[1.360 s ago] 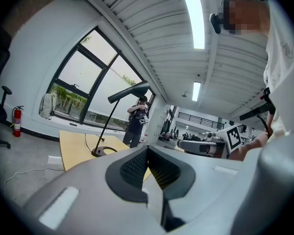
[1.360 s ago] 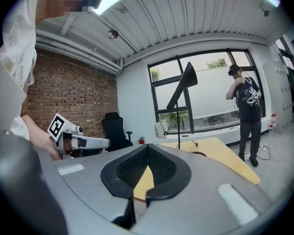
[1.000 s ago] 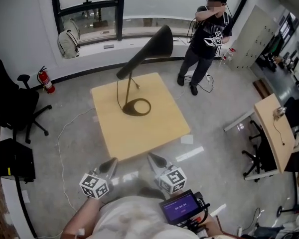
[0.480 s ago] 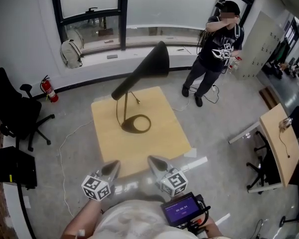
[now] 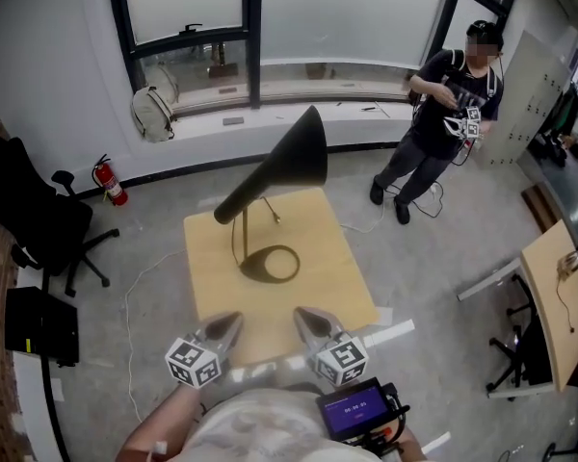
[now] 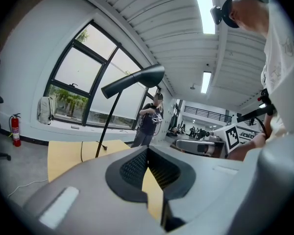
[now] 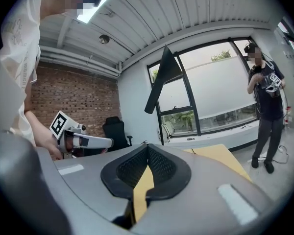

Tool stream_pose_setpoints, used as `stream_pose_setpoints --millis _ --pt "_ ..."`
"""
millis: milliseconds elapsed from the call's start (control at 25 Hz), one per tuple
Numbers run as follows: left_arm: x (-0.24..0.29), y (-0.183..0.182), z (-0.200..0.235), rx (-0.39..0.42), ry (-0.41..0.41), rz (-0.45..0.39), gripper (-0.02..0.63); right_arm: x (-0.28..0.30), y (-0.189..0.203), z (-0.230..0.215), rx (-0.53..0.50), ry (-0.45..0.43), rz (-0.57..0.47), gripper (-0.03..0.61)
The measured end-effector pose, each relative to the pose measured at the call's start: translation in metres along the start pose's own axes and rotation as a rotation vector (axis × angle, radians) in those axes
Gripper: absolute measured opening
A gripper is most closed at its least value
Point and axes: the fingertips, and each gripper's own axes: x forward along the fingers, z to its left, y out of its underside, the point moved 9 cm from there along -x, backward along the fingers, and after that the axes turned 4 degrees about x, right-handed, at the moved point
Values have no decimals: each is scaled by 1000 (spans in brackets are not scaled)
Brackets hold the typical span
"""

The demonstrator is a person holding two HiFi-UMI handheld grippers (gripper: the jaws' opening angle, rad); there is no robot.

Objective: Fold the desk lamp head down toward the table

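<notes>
Black cone-shaded desk lamp [image 5: 275,173] upright on the square pale wooden worktop [image 5: 320,275], shade angled upward. Well ahead of the left hand-held gripper [image 5: 231,323] and right hand-held gripper [image 5: 305,316], untouched. Both at the worktop's near edge, jaws pressed together, holding nothing.

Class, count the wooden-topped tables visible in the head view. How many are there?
2. The centre table bears the desk lamp; the side table sits at the right edge, partly cut off. Others may be hidden.

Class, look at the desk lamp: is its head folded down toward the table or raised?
Raised. The lamp head slants high above the table on its upright stem, wide end uppermost.
</notes>
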Motion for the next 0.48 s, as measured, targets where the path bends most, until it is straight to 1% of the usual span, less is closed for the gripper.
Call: stream_pose_setpoints --millis 160,320,480 --pt "14 -11 5 15 -31 -5 2 13 -11 -16 -10 -43 -9 14" --pt "27 -14 7 12 -68 -3 2 22 -19 -32 -27 -82 -10 14" --pt "45 -21 4 19 -97 -7 2 24 -25 -57 -27 -97 -6 14"
